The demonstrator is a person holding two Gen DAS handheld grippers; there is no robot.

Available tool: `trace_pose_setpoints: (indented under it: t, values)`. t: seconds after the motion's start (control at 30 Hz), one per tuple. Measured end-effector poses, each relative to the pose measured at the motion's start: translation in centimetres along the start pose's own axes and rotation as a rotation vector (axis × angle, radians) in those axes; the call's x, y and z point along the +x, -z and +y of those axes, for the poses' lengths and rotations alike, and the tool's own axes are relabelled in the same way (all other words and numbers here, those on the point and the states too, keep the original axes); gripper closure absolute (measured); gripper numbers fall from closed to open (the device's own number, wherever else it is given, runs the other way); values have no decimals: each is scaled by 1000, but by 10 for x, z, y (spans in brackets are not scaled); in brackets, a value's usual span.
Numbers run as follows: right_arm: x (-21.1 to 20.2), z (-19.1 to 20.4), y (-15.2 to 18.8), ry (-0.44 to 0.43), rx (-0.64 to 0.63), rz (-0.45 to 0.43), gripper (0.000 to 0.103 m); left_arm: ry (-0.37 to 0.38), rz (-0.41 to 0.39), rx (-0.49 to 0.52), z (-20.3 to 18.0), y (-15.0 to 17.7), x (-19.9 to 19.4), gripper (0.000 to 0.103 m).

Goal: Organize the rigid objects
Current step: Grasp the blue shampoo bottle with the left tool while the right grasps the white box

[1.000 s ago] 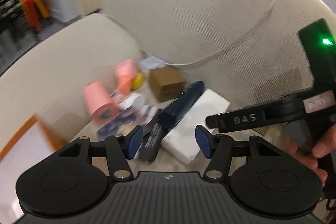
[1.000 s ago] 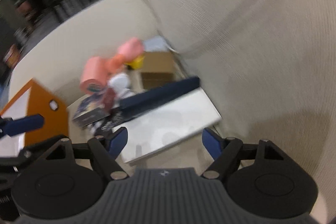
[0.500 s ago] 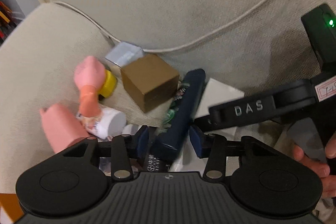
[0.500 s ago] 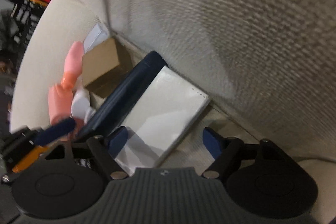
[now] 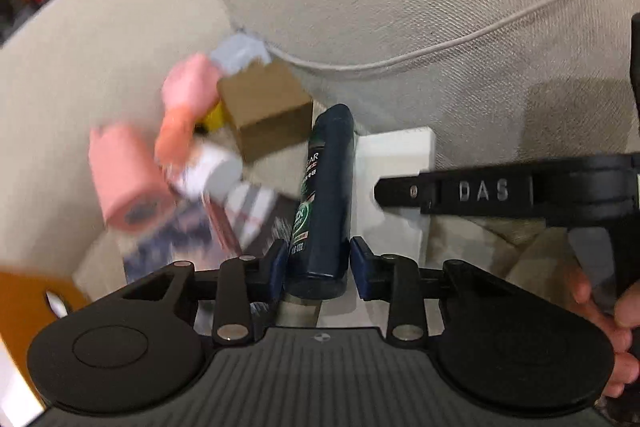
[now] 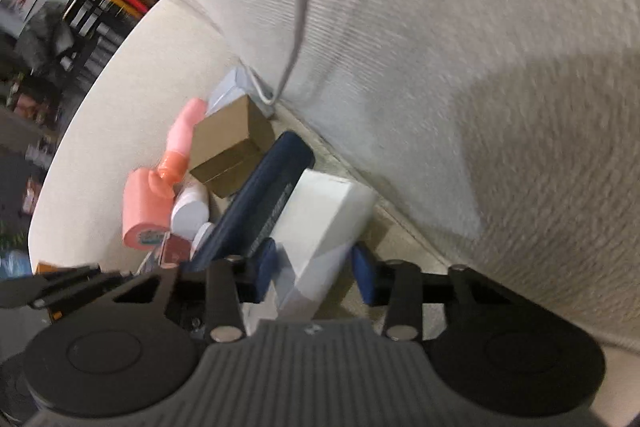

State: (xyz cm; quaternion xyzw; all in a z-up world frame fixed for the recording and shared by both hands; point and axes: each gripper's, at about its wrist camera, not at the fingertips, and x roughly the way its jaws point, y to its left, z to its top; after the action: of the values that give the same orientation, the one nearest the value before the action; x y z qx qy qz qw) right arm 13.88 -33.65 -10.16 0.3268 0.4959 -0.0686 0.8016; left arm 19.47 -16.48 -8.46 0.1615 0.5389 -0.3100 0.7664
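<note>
A pile of rigid items lies in the corner of a beige sofa. My left gripper (image 5: 318, 267) is shut on the base of a dark blue spray can (image 5: 326, 195), which also shows in the right wrist view (image 6: 256, 203). My right gripper (image 6: 314, 273) has its pads on either side of a white box (image 6: 320, 223) and looks shut on its near end. That box shows in the left wrist view (image 5: 396, 163), right of the can. A brown cardboard box (image 5: 264, 107) lies behind the can.
Pink bottles (image 5: 128, 179), a white bottle (image 5: 208, 175), a grey packet (image 5: 240, 55) and printed cards (image 5: 184, 239) lie left of the can. A white cable (image 5: 440, 47) runs across the sofa back. An orange box (image 5: 32, 291) is at lower left.
My left gripper closed onto the spray can's base. My right gripper moved down over the white box and its jaws narrowed around the box's near end.
</note>
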Motion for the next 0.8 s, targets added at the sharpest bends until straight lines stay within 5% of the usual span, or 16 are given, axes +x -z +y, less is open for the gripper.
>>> trace_pose_setpoints:
  t: [0.4, 0.8]
  values:
    - [-4, 14, 10, 29, -236, 104, 67, 1, 70, -270, -6, 75, -15, 65]
    - [4, 9, 22, -23, -157, 191, 61, 29, 23, -199, 6, 52, 12, 60]
